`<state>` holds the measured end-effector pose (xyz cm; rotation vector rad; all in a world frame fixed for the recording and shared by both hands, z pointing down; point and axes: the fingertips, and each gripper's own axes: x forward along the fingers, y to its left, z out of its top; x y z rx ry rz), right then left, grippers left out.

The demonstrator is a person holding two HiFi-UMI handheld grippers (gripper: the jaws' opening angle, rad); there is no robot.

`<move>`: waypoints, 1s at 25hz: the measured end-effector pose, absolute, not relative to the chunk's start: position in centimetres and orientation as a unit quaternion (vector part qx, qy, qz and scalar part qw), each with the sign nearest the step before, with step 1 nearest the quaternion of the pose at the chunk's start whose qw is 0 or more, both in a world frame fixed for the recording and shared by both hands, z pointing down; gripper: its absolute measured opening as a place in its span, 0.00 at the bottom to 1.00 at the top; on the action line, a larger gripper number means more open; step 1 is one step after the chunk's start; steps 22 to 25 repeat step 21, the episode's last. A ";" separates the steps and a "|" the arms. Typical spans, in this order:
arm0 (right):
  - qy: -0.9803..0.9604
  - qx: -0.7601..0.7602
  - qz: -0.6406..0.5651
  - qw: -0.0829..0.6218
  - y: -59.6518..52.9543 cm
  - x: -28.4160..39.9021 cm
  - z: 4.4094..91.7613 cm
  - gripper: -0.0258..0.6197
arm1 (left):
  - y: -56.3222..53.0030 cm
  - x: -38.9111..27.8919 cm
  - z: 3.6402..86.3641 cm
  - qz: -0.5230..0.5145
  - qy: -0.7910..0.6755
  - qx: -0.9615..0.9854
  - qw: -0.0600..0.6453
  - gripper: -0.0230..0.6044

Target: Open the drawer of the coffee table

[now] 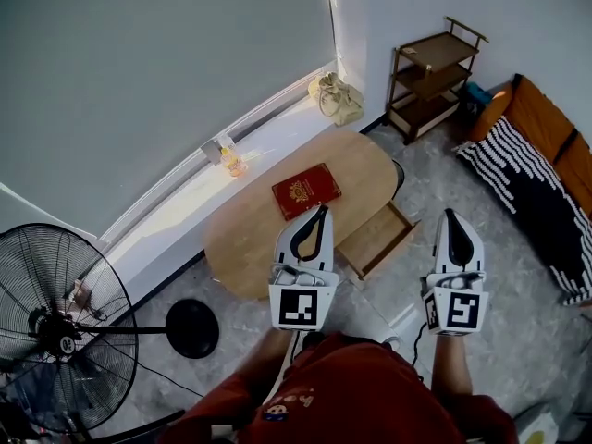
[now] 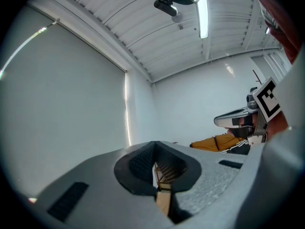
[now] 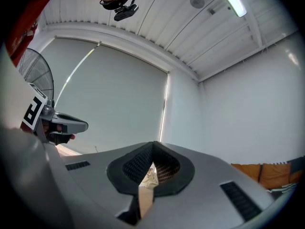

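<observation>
- Light wood forms the shallow open drawer (image 1: 377, 239), which stands pulled out from the right side of the low oval wooden counter (image 1: 242, 239); its inside looks bare.
- In the head view the drawer lies between the two tools and below them. It is just right of the tip of the left hand-held gripper (image 1: 321, 213) and left of the right hand-held gripper (image 1: 450, 215). Neither touches it.
- Both hand-held grippers point forward, jaws pressed together with nothing between them.
- A red rectangular book (image 1: 305, 191) lies flat on the counter top, just beyond the left hand-held gripper's tip.
- Farther out are a black standing fan (image 1: 55, 331) at left, a brown wooden shelf rack (image 1: 430, 77) by the wall, and a black-and-white striped blanket (image 1: 527, 188) at right.
</observation>
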<state>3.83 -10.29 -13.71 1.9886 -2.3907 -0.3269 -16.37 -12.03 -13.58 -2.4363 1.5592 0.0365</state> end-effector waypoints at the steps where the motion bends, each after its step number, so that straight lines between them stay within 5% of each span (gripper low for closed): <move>1: -0.765 0.636 -0.103 0.008 -10.3 3.8 -13.6 0.04 | -12.1 -16.4 -13.4 0.010 0.535 -0.836 0.125 0.05; 25: -0.763 0.639 -0.092 0.013 -9.1 6.8 -12.8 0.04 | -10.9 -13.3 -12.8 -0.003 0.535 -0.837 0.116 0.05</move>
